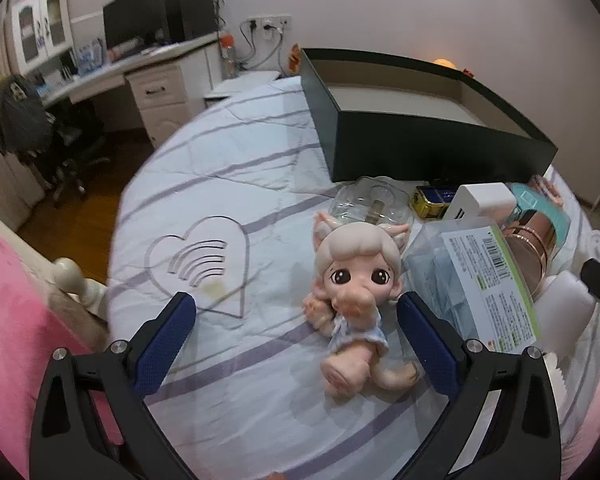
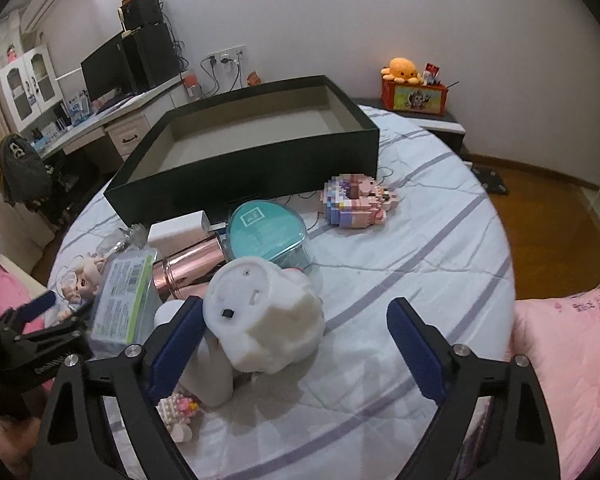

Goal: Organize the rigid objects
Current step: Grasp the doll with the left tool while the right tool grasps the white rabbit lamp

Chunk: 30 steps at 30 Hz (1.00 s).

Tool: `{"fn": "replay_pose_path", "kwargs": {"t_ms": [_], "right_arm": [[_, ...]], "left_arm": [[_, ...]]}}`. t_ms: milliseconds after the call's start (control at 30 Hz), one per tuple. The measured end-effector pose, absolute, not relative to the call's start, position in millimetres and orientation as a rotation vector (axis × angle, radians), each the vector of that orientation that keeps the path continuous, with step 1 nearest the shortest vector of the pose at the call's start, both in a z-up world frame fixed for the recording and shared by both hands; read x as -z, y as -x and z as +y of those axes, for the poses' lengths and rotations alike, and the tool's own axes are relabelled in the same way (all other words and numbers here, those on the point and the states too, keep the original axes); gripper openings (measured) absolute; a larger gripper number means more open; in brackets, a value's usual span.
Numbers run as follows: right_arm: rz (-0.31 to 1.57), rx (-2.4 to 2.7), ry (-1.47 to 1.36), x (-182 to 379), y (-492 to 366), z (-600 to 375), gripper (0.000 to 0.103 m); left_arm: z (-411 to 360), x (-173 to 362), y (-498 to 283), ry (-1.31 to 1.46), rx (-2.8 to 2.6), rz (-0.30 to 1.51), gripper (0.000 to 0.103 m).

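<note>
On the bed (image 1: 228, 184), near the black box (image 2: 260, 168), lies the doll (image 1: 356, 292), between the left gripper (image 1: 296, 316) fingers, which stand wide and untouching. The right gripper (image 2: 296, 320) fingers, also wide, flank the white lamp (image 2: 268, 320) (tipped over, base showing) nearer the box's front wall.

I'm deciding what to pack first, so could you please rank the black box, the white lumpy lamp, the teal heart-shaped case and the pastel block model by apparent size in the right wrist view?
1. Open black cardboard box, clearly largest.
2. White lumpy lamp, though its nearness to the camera inflates it.
3. Teal heart-shaped plastic case and pastel block model: they look alike, so unranked.
</note>
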State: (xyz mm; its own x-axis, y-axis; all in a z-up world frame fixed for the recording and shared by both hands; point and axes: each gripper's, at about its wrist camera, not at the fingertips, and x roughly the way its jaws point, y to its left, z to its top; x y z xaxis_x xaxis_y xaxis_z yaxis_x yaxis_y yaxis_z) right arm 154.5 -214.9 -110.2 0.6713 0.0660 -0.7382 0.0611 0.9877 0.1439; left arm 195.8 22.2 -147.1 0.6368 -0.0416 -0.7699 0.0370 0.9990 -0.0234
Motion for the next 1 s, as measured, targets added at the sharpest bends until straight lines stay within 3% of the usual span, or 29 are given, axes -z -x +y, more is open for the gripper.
{"fn": "replay_pose_path", "kwargs": {"t_ms": [133, 200, 233, 267, 300, 467, 800, 833, 1000], "right_arm": [[0.841, -0.033, -0.190, 113, -161, -218, 0.085], [0.849, -0.046, -0.193, 113, -165, -217, 0.075], [0.867, -0.046, -0.184, 115, -168, -216, 0.059], [0.893, -0.045, -0.177, 118, -172, -215, 0.050], [0.907, -0.047, -0.180, 122, -174, -215, 0.048], [0.912, -0.058, -0.204, 129, -176, -221, 0.048], [0.917, -0.066, -0.217, 127, -181, -228, 0.050], [0.923, -0.069, -0.212, 129, -182, -227, 0.046], [0.920, -0.103, -0.216, 132, -181, -229, 0.046]], "left_arm": [[24, 150, -202, 0.054, 0.088, 0.886, 0.096], [23, 150, -204, 0.061, 0.103, 0.883, 0.090], [23, 150, -204, 0.062, 0.111, 0.881, 0.087], [22, 149, -204, 0.062, 0.122, 0.878, 0.082], [20, 148, -204, 0.061, 0.136, 0.876, 0.078], [18, 144, -201, 0.080, 0.191, 0.883, 0.050], [20, 144, -201, 0.107, 0.182, 0.890, 0.049], [20, 144, -201, 0.108, 0.181, 0.890, 0.049], [25, 140, -196, 0.126, 0.183, 0.886, 0.046]]}}
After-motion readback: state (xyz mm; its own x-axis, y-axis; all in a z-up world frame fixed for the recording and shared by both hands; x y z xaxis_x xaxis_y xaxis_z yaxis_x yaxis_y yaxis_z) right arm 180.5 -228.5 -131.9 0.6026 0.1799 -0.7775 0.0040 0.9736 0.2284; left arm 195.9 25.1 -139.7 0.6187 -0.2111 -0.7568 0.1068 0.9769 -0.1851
